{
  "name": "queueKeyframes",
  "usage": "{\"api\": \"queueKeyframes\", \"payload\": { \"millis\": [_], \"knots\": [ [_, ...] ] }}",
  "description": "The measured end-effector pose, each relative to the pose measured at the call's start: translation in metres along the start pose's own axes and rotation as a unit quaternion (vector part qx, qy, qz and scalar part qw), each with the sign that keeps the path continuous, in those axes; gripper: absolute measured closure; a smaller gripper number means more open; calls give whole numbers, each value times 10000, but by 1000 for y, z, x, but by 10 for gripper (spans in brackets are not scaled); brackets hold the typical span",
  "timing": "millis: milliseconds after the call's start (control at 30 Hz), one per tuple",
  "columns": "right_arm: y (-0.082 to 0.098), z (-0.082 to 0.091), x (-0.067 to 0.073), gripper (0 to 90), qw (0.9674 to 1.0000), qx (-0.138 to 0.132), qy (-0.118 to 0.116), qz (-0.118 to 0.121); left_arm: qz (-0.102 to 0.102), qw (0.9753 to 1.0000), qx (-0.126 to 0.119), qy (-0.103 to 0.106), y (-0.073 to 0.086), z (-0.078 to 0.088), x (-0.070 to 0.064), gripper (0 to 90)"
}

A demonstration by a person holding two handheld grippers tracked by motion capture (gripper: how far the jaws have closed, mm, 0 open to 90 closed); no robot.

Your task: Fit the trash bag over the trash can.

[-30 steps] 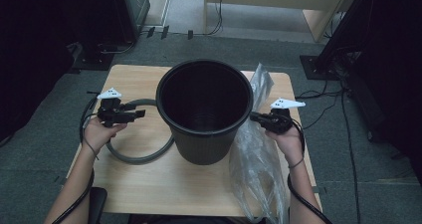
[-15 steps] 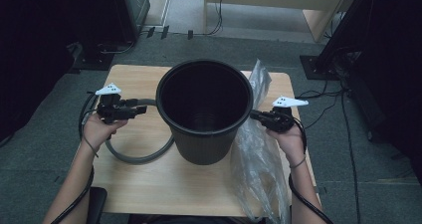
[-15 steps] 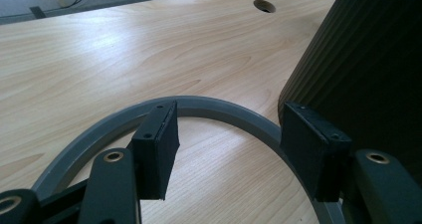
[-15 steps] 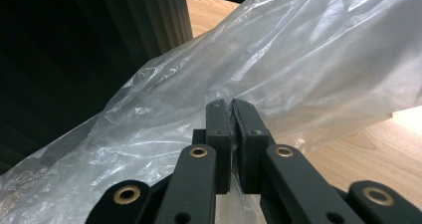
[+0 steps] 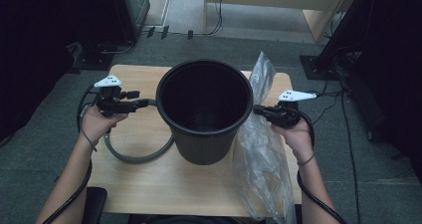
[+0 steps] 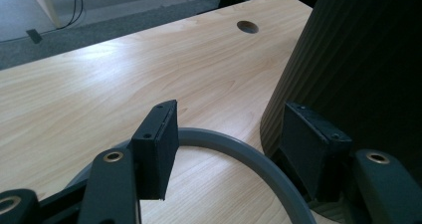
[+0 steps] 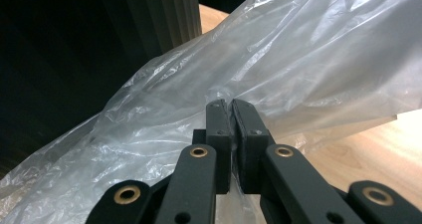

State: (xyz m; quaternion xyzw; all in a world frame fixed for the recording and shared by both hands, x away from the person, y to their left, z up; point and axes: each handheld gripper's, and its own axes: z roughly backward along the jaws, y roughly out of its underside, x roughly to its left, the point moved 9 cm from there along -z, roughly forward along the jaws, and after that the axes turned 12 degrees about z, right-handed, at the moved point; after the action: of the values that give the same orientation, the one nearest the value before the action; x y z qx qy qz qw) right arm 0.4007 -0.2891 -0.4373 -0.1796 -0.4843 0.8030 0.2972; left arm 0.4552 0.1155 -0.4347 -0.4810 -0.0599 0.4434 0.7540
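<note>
- A black plastic bin stood upright near the middle of the light wooden table, its mouth open to the high view and its inside dark and bare as far as could be seen.
- A grey ring lay flat on the table to the left of the bin, its far end passing under or against the bin's base; in the left gripper view the grey ring curved across just in front of the jaws, beside the ribbed black wall of the bin.
- The left gripper was held level at the bin's left side, pointing toward its rim. Its jaws stood spread, with nothing between the pads; the right-hand pad in the left gripper view sat just beside the bin's wall, and whether it touched could not be told.
- A clear plastic bag lay crumpled along the right side of the table, one end rising behind the bin and the other hanging over the near edge.
- The right gripper was held at the bin's right side, close under its rim. Its jaws were pressed together, pinching a fold of the clear plastic bag between the pads, as the right gripper view showed.
- A round cable hole showed in the table's top beyond the left gripper.
- Grey carpet surrounded the table.
</note>
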Motion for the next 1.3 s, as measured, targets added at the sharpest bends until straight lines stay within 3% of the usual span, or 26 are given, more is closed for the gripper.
{"api": "queueKeyframes", "payload": {
  "millis": [400, 967, 1300],
  "knots": [
    [-31, 21, 0, 875, 9997, -165, -66, 145, -199, 9997, 1, 132, -17, 1, -19, 397],
    [-60, 38, 9, 877, 9987, -262, -250, 350, -425, 9990, -22, 112, -30, 9, -28, 397],
    [-79, 56, 12, 881, 9970, -543, -405, 370, -509, 9985, -127, 174, -47, 17, -38, 397]
  ]
}}
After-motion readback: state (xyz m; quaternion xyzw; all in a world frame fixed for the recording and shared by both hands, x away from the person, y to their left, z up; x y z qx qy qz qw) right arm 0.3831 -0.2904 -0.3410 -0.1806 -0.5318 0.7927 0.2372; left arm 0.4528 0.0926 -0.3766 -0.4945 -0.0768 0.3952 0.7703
